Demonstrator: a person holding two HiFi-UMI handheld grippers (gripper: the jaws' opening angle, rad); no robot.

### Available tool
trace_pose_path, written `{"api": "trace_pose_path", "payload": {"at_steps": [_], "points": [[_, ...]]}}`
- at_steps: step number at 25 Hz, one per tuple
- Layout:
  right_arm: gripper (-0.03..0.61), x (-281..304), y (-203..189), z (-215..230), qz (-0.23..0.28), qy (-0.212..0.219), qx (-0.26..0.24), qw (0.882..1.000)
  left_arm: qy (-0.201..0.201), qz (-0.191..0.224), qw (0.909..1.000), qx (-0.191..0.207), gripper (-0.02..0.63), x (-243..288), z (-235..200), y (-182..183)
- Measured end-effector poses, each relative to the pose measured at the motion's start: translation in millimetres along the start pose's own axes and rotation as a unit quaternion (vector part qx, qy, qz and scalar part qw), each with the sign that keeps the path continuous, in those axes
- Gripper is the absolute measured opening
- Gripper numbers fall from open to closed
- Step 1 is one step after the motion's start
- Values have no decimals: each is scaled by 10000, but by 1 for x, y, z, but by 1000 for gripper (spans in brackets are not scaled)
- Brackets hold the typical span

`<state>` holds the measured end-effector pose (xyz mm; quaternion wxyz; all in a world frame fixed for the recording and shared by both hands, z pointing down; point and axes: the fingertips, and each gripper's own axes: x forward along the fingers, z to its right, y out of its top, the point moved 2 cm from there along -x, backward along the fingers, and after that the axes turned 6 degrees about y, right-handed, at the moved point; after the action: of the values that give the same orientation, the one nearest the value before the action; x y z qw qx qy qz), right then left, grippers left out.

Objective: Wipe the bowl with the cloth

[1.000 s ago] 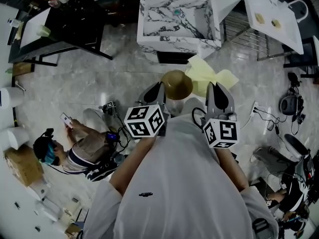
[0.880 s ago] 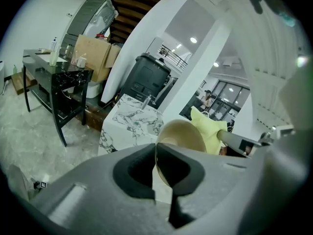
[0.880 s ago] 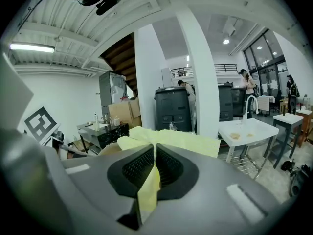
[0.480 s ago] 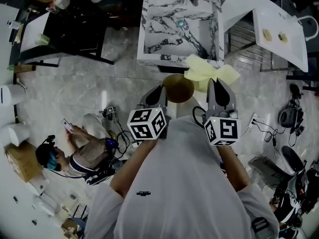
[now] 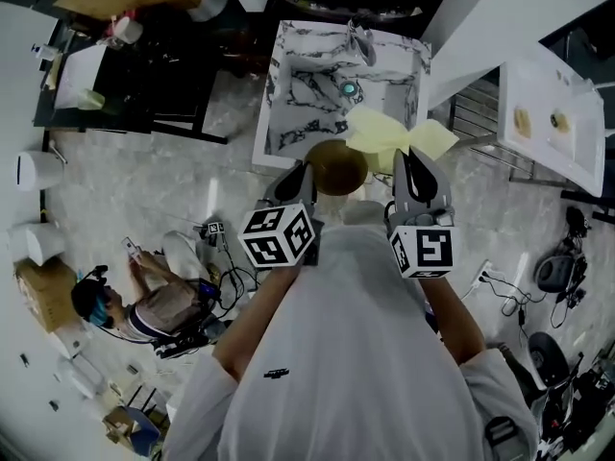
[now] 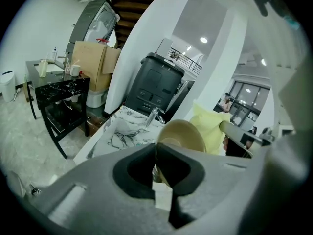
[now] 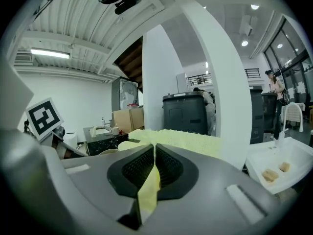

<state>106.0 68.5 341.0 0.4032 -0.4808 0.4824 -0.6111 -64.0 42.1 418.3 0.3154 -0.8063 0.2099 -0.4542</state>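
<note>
Fingers of left gripper (image 5: 307,171) clamp a smooth round brown bowl (image 5: 336,164), while right gripper (image 5: 410,157) pinches nubbly yellow cloth (image 5: 384,134).

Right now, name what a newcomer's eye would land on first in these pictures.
The pale yellow cloth stands out most. It is pinched in the right gripper and, in the head view, fans out over the near right corner of the veined marble sink. Just left of it, the golden-brown bowl is clamped in the left gripper.
</note>
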Motion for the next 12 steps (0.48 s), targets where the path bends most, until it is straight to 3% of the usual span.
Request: {"api": "trace_pose_path", "payload": {"at_steps": [7, 12], "points": [[14, 29, 7, 32, 104, 376, 35, 9992, 425, 86, 9989, -161, 17, 46, 7, 19], [14, 48, 14, 25, 63, 674, -67, 9977, 572, 74, 9981, -196, 17, 63, -4, 31]]}}
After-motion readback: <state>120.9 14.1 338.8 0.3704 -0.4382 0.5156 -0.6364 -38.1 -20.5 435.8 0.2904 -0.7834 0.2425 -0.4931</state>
